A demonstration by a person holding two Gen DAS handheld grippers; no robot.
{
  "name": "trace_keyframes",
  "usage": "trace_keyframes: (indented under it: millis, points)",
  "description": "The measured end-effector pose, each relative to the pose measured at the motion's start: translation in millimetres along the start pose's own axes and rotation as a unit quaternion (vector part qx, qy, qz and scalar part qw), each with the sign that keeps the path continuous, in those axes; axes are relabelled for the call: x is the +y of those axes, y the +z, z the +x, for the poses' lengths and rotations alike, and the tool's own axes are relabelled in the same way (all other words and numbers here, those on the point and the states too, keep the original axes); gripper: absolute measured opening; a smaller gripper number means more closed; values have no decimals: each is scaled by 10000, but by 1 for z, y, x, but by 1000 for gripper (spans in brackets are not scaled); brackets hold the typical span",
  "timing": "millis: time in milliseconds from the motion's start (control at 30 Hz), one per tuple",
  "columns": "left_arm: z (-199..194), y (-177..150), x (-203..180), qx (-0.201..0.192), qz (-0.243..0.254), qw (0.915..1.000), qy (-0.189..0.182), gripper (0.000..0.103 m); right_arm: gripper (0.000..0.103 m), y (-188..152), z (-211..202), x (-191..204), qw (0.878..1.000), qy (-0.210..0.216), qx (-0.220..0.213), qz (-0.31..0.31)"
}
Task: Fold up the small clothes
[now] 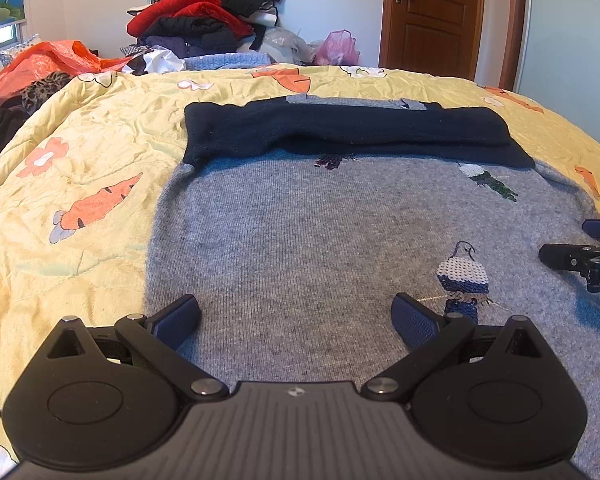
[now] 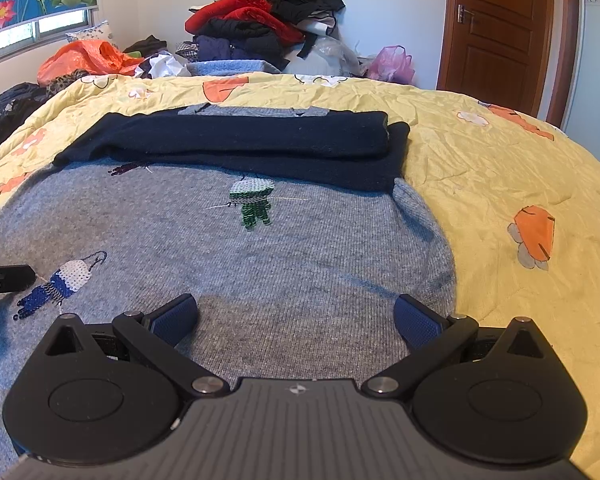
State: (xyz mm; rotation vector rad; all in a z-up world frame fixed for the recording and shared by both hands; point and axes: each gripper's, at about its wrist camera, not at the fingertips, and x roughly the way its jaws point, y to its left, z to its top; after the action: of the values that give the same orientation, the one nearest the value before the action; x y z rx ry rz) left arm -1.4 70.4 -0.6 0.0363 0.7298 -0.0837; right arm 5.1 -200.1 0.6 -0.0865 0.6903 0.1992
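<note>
Left wrist view shows me the grey sweater [image 1: 300,240] flat on the yellow quilt [image 1: 80,160], its navy sleeves [image 1: 352,132] already folded across the chest at 12 o'clock. My left gripper [image 1: 296,320] hovers over the hem, fingers spread wide, holding nothing. My right gripper [image 2: 296,320] does likewise, empty, toward 3 o'clock. Sleeves look done; I judge the body fold remains. Whether the collar is tucked, I cannot tell.
</note>
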Motion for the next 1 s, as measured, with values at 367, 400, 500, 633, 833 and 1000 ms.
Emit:
trace_keyframes:
  millis: [367,400,500,633,833,1000]
  points:
    - [1,1,0,20,3,10000,-18,103,103,0,1,-1,10000,-20,12,-5]
    - [1,1,1,24,3,10000,-18,103,103,1,1,0,10000,-21,16,-7]
    - [1,1,0,22,3,10000,-12,103,103,0,-1,-1,10000,-42,32,-5]
    - [1,2,0,21,3,10000,14,103,103,-11,-14,4,9999,-153,40,33]
    - [1,1,0,22,6,10000,9,103,103,-11,-14,4,9999,-137,38,43]
    - [0,1,-3,50,35,10000,77,103,103,-12,-14,4,9999,-143,42,44]
